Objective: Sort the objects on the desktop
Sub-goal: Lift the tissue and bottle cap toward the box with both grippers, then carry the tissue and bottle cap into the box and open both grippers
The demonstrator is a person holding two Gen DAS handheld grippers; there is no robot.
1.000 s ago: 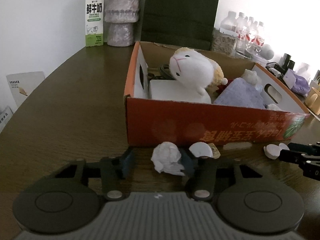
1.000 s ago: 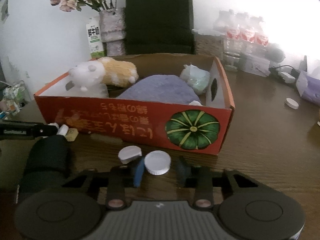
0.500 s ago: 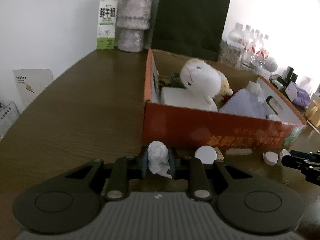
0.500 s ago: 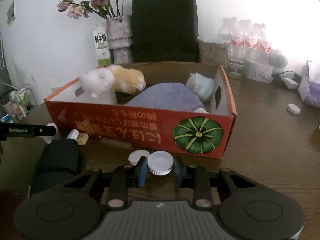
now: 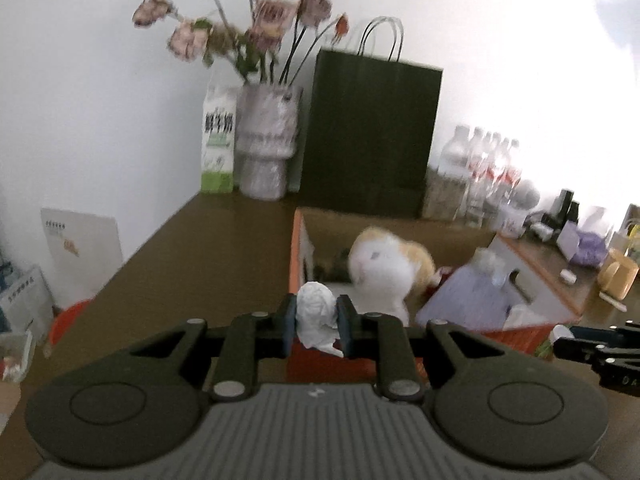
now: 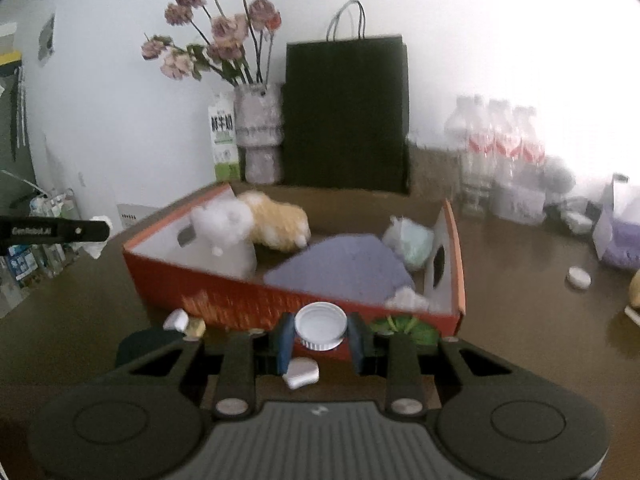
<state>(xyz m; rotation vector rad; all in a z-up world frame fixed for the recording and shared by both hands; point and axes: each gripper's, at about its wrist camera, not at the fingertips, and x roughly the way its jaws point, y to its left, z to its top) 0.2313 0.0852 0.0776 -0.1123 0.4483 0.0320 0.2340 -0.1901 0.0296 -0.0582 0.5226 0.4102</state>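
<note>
Your big orange box point(image 6: 256, 300) is crowded already: plush sheep point(image 6: 224, 224), purple cloth point(image 6: 340, 268), pale bag point(image 6: 412, 240). Drop carelessly and things bounce off that cloth. Your left gripper point(image 5: 316, 322) has just closed and pinches the paper wad point(image 5: 316, 312) above the box's near wall. Your right gripper point(image 6: 320, 338) clamps the white cap point(image 6: 320, 324) by its rim; it could slip.

Crumpled paper wad point(image 5: 316, 312), smooth plastic cap point(image 6: 320, 324), matt cardboard box point(image 6: 256, 300), wood-look table point(image 5: 192, 264).
</note>
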